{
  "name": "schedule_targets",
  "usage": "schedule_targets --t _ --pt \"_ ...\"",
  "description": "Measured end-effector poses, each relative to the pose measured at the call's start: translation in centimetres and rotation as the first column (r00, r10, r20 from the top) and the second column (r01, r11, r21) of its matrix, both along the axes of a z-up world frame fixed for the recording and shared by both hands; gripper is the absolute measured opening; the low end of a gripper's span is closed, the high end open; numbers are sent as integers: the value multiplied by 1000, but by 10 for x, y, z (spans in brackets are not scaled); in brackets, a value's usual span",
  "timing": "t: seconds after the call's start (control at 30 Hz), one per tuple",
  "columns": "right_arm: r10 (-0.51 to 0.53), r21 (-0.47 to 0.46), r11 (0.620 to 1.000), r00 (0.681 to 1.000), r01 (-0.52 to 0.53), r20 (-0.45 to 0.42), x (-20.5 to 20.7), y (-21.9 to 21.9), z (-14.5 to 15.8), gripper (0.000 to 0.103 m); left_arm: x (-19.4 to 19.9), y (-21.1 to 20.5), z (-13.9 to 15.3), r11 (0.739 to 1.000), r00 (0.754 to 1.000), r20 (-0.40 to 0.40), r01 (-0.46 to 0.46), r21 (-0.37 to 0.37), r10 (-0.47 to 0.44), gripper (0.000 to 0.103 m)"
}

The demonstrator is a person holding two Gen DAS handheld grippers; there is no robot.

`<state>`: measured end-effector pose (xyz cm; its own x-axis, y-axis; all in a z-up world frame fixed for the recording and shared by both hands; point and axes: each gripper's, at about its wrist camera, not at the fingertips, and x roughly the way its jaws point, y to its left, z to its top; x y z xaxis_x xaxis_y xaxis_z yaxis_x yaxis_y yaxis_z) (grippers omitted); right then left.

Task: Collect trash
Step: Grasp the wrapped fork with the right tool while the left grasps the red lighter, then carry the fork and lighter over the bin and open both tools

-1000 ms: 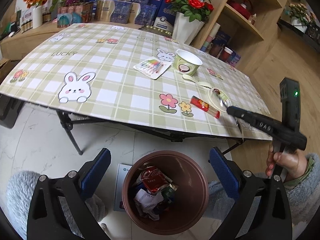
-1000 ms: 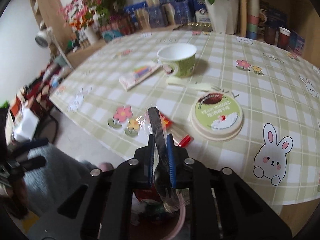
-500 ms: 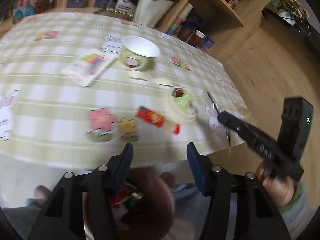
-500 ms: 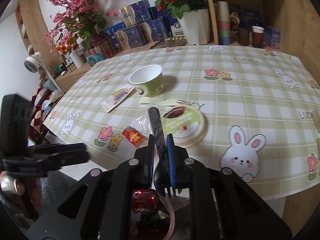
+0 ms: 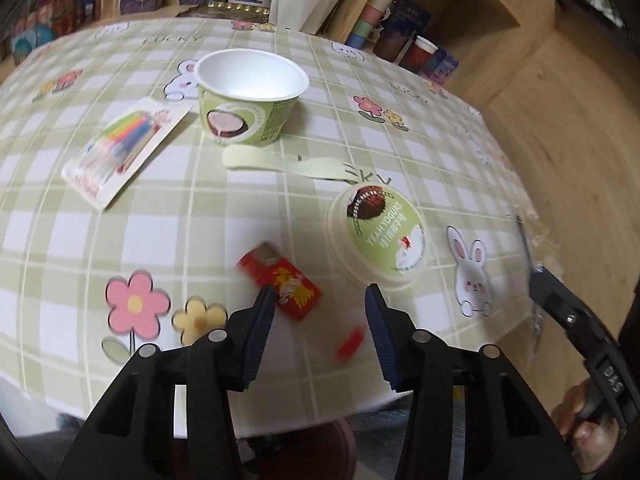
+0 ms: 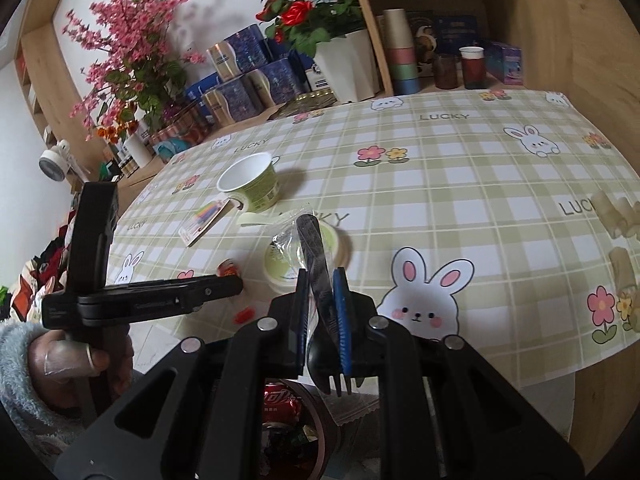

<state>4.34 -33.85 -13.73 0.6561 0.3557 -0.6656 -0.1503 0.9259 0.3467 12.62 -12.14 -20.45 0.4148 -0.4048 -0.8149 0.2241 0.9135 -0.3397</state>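
Trash lies both in my tongs and out on the checked tablecloth [image 5: 248,208]. My right gripper [image 6: 320,280] is clamped on a black plastic fork in a clear wrapper [image 6: 316,256], tines toward me, above the brown bin [image 6: 296,436] where a crushed red can [image 6: 280,400] shows. My left gripper [image 5: 318,300] hangs over the table's near edge, its jaws half apart and closing with nothing pressed between the pads. The red snack wrapper [image 5: 286,284] lies on the cloth just past the left pad. Beside it to the right sits the green yogurt lid [image 5: 380,236]. Farther off lies a pale green spoon [image 5: 280,164], then the empty yogurt cup [image 5: 250,96] and a card of coloured candles [image 5: 124,148].
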Motion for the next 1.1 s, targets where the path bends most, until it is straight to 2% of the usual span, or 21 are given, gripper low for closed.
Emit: schedule_targets --t 0.13,0.27,0.43,0.67,0.77,0.83,0.87,1.1 --pt "-7 8 1000 1000 7 -3 -2 -6 -3 16 9 -10 -4 999 1000 4 14 34 -14 44" --pt "-23 18 1000 1000 23 -6 -4 -11 -4 16 3 -18 -4 992 996 50 65 106 -71 43" --pt "-25 22 999 1000 25 -7 -6 -12 -5 16 -7 -22 -6 969 982 108 128 210 -153 32" --pt "-20 31 999 1000 20 -15 -9 -6 -5 16 -10 -21 -9 955 968 159 152 254 -196 24" --pt "-13 31 999 1000 13 -20 -9 0 -5 16 -9 -18 -7 962 972 146 148 230 -185 23" --pt "-8 33 999 1000 9 -20 -12 5 -3 16 -9 -9 -6 979 983 117 122 165 -142 23" --pt "-7 35 999 1000 8 -19 -13 6 -2 16 -11 -1 -2 986 986 119 104 130 -120 23" --pt "13 41 999 1000 -13 -14 -25 18 5 16 -42 26 33 991 975 183 113 76 -126 23"
